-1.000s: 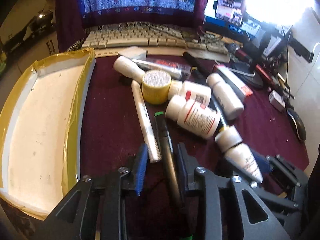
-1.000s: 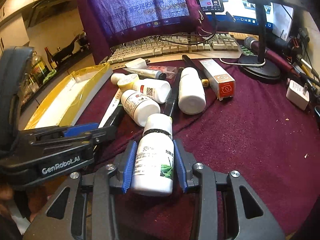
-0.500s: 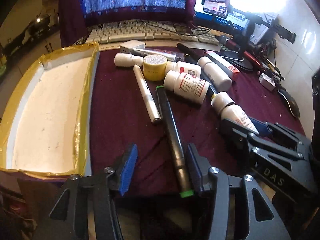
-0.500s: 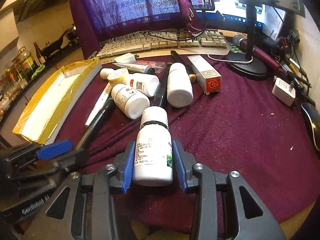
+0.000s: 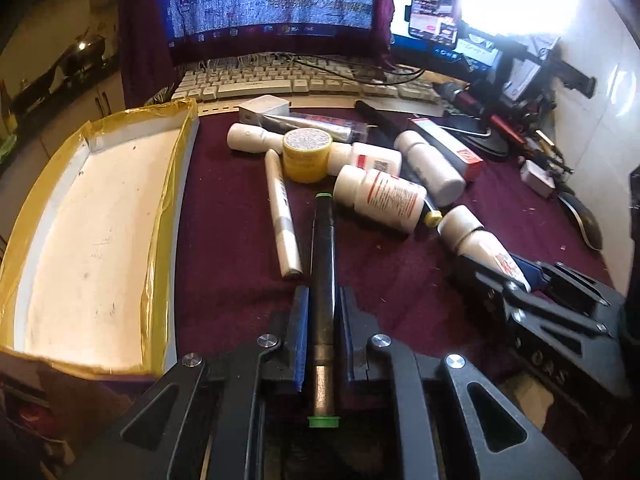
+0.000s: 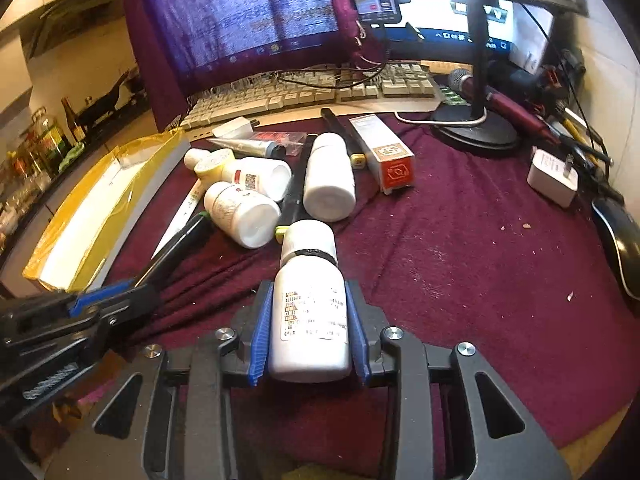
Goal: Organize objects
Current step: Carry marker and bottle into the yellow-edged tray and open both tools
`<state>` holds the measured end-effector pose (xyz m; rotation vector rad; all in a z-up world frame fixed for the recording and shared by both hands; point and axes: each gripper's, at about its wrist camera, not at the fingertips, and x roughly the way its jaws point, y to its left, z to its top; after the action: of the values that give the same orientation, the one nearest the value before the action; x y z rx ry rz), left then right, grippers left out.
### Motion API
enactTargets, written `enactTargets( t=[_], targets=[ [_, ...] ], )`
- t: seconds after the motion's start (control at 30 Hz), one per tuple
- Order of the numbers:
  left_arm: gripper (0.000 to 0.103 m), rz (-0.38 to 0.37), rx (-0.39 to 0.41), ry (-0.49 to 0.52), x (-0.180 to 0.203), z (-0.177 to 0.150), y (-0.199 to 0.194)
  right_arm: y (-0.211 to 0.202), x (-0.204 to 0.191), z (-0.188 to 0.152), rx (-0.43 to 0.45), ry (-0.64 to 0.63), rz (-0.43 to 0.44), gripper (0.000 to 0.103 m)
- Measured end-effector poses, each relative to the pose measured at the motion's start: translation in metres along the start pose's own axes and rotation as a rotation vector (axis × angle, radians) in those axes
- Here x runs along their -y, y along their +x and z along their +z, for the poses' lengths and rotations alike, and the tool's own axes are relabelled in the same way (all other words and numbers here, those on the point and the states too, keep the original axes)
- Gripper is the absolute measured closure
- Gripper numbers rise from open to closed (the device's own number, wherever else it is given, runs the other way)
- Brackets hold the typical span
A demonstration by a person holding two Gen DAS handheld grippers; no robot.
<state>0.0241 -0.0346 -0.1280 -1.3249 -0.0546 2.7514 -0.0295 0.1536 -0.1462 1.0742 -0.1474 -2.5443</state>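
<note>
My left gripper [image 5: 323,300] is shut on a black marker with green ends [image 5: 323,280]; the marker lies along the fingers, its tip pointing at the pile. My right gripper [image 6: 309,300] is shut on a white pill bottle [image 6: 308,312] with a black band under its cap; this bottle also shows in the left wrist view [image 5: 476,240]. A pile of white bottles [image 5: 384,196], a yellow-lidded jar [image 5: 306,154] and a white pen [image 5: 282,216] lies on the maroon cloth. A yellow-taped white box [image 5: 92,232] stands open at the left.
A keyboard [image 5: 288,80] and cloth-draped monitor are at the back. An orange-ended carton [image 6: 382,152], a microphone stand [image 6: 476,128], a white charger [image 6: 554,176] and a mouse [image 6: 620,240] lie to the right. The table's front edge is just below both grippers.
My left gripper has closed on the black marker, which was loose between open jaws half a second ago. Both grippers have drawn back toward the front edge; the right still holds its bottle.
</note>
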Motion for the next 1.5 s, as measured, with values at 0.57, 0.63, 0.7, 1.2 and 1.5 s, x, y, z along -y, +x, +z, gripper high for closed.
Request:
enactTargets(
  t=[0.57,0.63,0.7,1.2,1.5],
  targets=[
    [0.092,-0.266,0.108,-0.174,-0.025,0.001,-0.045,-0.025,-0.008,0.015,0.116,0.061,0.116,0.071],
    [0.092,-0.25,0.127,-0.201,-0.036,0.004,-0.048,-0.026,-0.019,0.019,0.119,0.039,0.146,0.071],
    [0.092,-0.238,0.15,-0.23,-0.048,0.007,-0.051,-0.025,-0.029,0.022,0.116,0.022,0.185,0.071],
    [0.092,-0.01,0.216,-0.46,-0.156,0.009,-0.063,0.044,-0.174,0.05,-0.087,-0.216,0.47,0.071],
    [0.092,0.127,0.099,-0.517,-0.191,-0.001,-0.029,0.073,-0.226,0.025,-0.107,-0.419,0.351,0.071]
  ],
)
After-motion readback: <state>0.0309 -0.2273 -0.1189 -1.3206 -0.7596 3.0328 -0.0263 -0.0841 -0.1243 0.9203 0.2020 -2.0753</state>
